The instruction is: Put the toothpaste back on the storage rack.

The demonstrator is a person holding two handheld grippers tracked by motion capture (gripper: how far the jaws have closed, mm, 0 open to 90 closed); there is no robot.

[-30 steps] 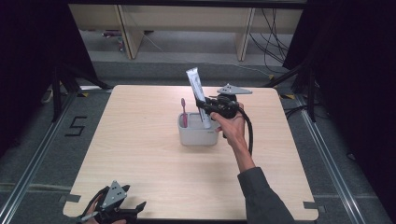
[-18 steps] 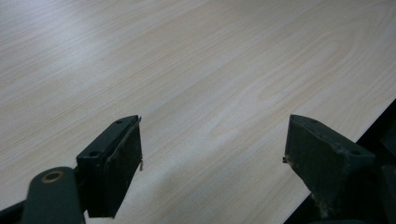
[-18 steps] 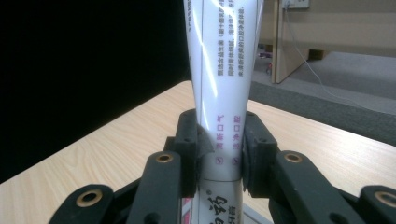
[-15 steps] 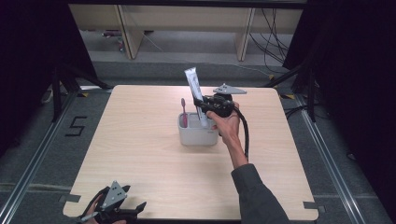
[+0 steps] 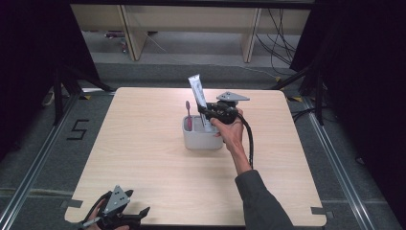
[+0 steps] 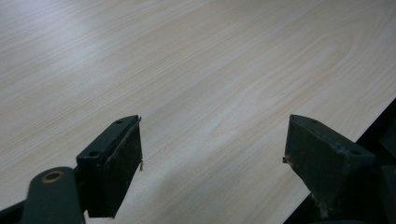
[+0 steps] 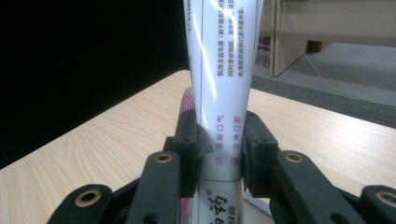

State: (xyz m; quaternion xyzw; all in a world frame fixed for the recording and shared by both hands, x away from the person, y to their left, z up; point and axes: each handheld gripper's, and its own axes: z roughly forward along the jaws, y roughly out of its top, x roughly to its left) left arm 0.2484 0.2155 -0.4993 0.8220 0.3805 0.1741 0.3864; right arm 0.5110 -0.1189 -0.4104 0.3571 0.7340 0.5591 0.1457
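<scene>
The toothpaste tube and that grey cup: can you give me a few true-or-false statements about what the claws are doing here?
1. The right claw is shut on the white toothpaste tube. True.
2. The tube lies flat on the table. False: it stands nearly upright, its lower end in the grey cup.
3. A pink toothbrush stands in the cup. True.
4. The left claw holds a toothbrush. False: it is open with nothing in it, at the table's near edge.
</scene>
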